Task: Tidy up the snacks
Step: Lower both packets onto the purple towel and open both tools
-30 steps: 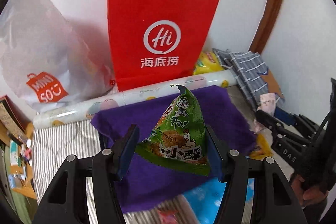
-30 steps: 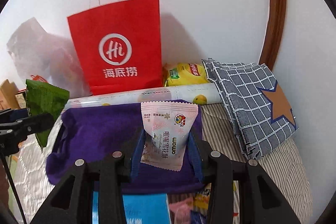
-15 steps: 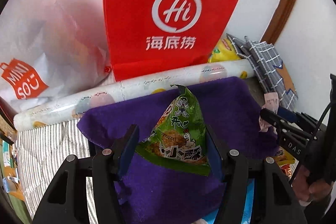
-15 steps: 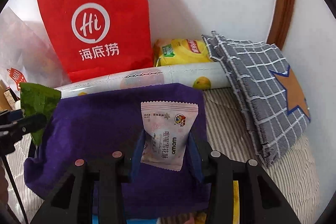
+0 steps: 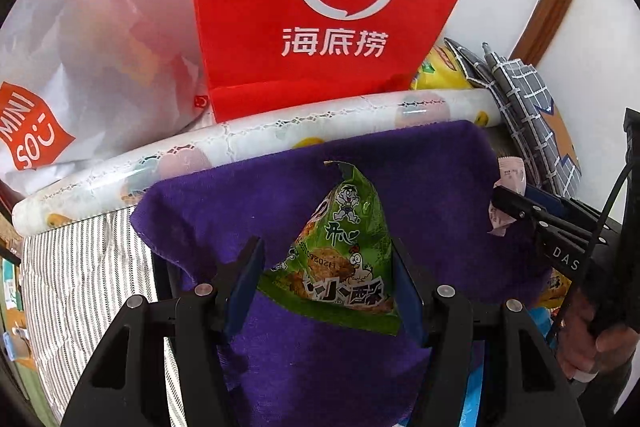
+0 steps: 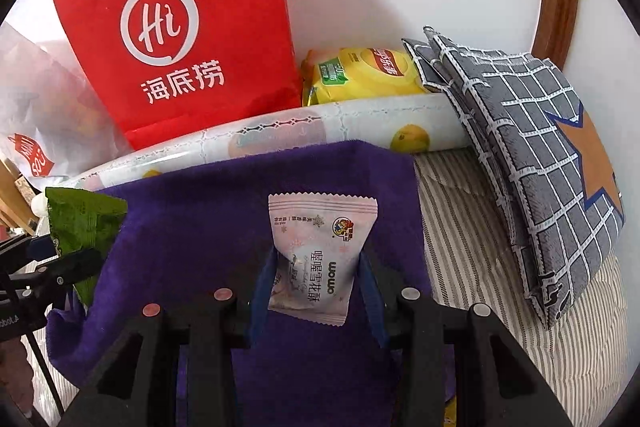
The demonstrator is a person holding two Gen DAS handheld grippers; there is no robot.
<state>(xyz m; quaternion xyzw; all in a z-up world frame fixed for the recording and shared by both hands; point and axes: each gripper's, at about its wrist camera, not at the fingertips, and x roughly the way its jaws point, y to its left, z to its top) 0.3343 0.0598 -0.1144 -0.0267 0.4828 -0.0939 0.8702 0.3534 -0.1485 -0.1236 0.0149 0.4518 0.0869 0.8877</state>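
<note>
a green snack packet [image 5: 340, 251] is clamped between the fingers of the left gripper [image 5: 328, 279] above a purple cloth [image 5: 432, 179]. a pink snack packet [image 6: 316, 251] is pinched by the right gripper [image 6: 316, 283] over the same cloth, before a red paper bag [image 6: 180, 27].

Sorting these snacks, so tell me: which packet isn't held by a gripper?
The yellow chip bag, wedged behind the patterned roll; the green packet and pink packet are both clamped.
</note>
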